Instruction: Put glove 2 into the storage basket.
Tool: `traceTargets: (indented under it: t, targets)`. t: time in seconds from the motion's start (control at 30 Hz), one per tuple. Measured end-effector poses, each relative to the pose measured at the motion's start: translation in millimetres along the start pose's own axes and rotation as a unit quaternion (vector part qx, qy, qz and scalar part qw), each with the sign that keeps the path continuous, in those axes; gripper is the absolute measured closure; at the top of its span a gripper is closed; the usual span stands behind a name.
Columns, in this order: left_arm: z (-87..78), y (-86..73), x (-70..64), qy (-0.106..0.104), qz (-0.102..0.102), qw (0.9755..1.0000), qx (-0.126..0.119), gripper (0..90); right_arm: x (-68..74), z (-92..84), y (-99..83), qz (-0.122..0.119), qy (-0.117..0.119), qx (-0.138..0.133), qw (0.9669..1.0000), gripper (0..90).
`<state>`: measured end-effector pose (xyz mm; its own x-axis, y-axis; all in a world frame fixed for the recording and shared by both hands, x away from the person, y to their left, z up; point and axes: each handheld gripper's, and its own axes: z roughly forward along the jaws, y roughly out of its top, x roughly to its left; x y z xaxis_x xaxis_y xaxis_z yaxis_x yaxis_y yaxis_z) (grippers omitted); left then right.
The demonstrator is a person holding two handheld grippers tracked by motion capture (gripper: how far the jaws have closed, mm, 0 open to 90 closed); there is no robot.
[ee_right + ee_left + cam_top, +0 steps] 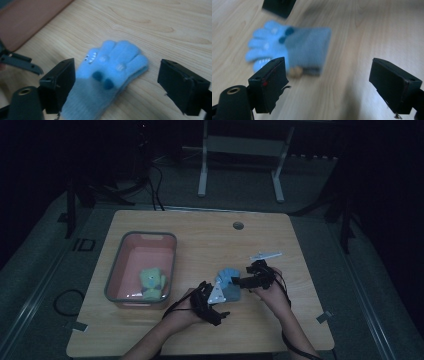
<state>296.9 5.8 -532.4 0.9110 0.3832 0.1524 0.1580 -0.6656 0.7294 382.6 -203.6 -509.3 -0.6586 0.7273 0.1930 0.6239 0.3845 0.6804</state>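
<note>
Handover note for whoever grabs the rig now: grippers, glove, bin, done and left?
Left gripper: jaws open, nothing between them, near the blue glove's cuff.
Right gripper: jaws open wide, the glove's finger end in front of them, pads not pressing on it.
Blue glove: flat on the wooden table, between the two grippers.
Pink bin, at the table's left: a green glove lies in it.
Done: the green glove is binned.
Left, probably: grasp the blue glove and put it in the bin too.

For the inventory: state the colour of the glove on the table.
Light blue glove, dark-blue dots; clearest in right gripper view.
</note>
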Motion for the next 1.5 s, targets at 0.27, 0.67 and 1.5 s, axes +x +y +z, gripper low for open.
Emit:
traceTargets:
  t: [0.27,0.67,1.5]
  targets:
    - [20.4,16.6,5.1,0.003,0.025,0.9996,-0.010,21.5,-9.8,22.0,5.8,0.020,-0.027,0.016,0.9993,33.9]
    - [37.1,7.8,-0.5,0.024,0.089,0.9955,0.023,41.0,-7.4,48.9,0.1,0.013,-0.036,0.047,0.9982,35.3]
    - [16.6,10.4,13.2,0.009,0.076,0.9963,0.038,75.4,1.4,41.3,11.1,0.013,0.047,0.061,0.9969,77.9]
